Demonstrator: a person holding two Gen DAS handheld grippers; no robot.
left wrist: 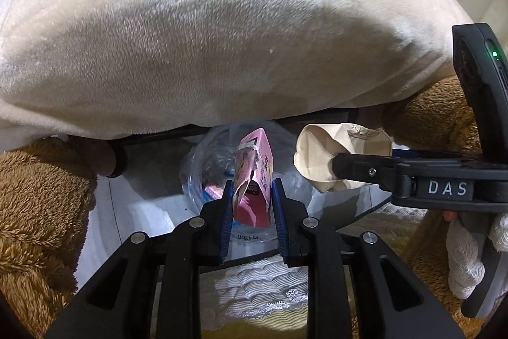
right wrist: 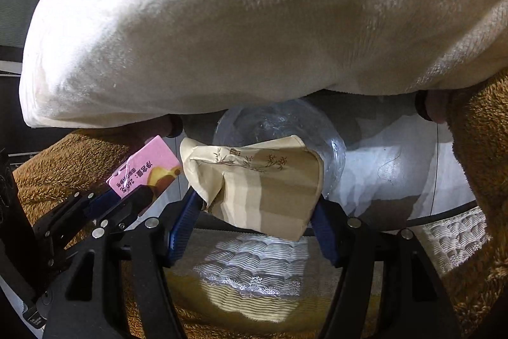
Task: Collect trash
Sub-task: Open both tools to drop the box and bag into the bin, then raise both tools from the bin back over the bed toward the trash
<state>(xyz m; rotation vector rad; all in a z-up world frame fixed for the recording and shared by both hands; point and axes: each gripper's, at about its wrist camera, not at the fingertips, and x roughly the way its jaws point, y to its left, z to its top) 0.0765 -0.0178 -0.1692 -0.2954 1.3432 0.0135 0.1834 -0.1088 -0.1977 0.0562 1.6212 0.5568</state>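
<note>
While the cream pillow (left wrist: 222, 37) bulges over the far side, the plastic-lined bin (right wrist: 273, 123) sits just beneath both loads. Right gripper (right wrist: 257, 205) pinches the crushed paper cup (right wrist: 263, 180); left gripper (left wrist: 252, 196), to its left, clamps the pink carton (left wrist: 254, 177). Best to center each piece above the liner's mouth before loosening, so nothing lands on the near lace cloth (right wrist: 254, 262).

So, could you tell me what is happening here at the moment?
A person is collecting trash with a handheld gripper in each hand. The left gripper is shut on a pink carton, and the right gripper is shut on a crumpled paper cup. Both are held above a bin lined with a clear plastic bag, under the edge of a cream blanket. Neither piece has been dropped in yet.
</note>
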